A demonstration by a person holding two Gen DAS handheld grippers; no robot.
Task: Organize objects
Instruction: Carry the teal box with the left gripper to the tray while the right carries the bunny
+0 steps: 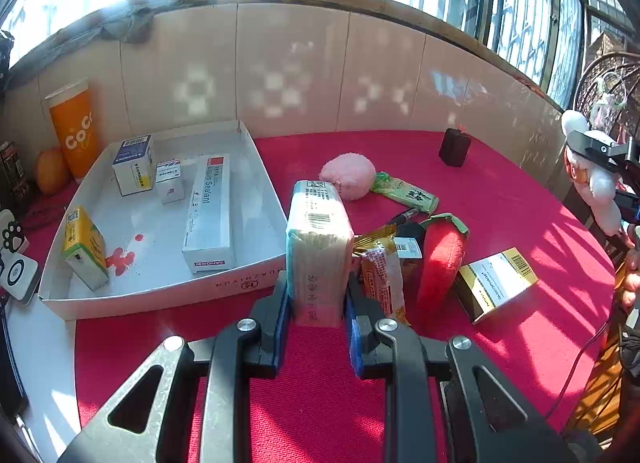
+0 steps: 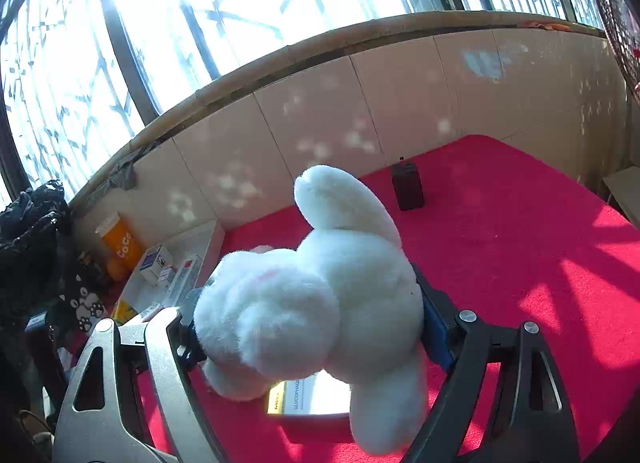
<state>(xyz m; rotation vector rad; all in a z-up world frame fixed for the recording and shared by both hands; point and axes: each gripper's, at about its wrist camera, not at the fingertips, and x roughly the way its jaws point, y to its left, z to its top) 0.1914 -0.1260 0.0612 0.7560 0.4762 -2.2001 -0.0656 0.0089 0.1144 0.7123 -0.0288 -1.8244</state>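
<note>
The left hand-held gripper point(image 1: 318, 303) is clamped on a wrapped tissue pack point(image 1: 318, 247), its blue pads point(image 1: 282, 303) pressing the pack's 2 narrow sides at its near end. The pack's long axis runs along the fingers, away from the camera, and its barcoded far end points toward the back wall. It sits over the red desk point(image 1: 500, 191), just right of the white tray's point(image 1: 160, 295) near right corner. In the tray lie a long "Liquid Sealant" box point(image 1: 210, 211), lengthwise near to far, and 3 smaller boxes.

The right hand-held gripper point(image 2: 312, 327) is clamped on a white plush rabbit point(image 2: 320, 295), jaws wide around its body. One ear points up and away toward the wall; the legs hang down near the camera. Below it a yellow-and-white box point(image 2: 304, 395) lies flat on the desk.
</note>
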